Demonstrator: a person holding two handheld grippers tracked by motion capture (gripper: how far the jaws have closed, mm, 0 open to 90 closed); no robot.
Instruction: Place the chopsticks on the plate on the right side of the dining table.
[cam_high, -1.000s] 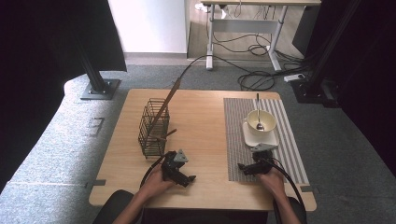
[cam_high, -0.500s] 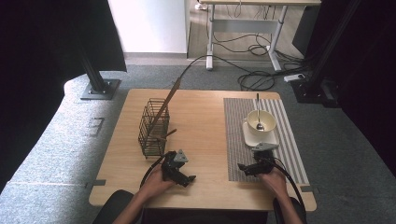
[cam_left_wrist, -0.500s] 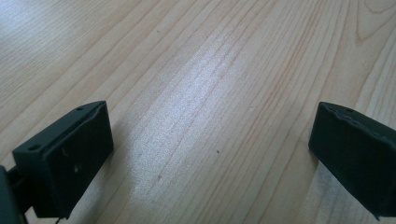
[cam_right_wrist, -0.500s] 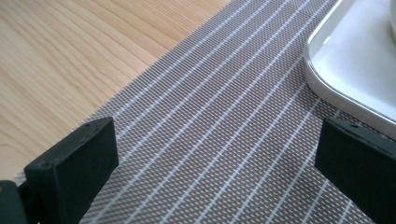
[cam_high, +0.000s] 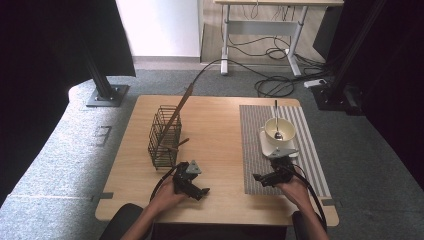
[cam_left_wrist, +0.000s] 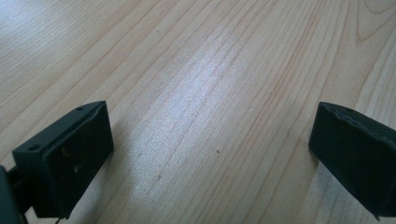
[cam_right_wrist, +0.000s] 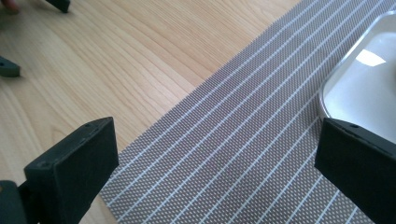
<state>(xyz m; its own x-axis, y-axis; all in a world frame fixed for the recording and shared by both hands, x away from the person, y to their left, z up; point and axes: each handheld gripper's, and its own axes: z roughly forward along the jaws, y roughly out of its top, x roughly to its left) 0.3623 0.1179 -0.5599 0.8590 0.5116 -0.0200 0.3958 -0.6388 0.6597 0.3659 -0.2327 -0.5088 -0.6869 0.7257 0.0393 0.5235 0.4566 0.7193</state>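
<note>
The white plate (cam_high: 274, 145) with the cup (cam_high: 279, 129) and spoon (cam_high: 276, 120) lies on the striped mat (cam_high: 250, 150), just in front of the right gripper (cam_high: 262, 177). Nothing has changed in the last second, so I think the work has not started. Both jaws stand wide apart and empty. The left gripper (cam_high: 197, 190) rests on the wooden table (cam_high: 220, 125), also wide apart, near the wire basket (cam_high: 164, 137).

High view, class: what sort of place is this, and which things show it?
Probably a lab or studio set up for recording: black curtains, a metal stand bolted beside the wooden table, and loose cables on grey carpet.
</note>
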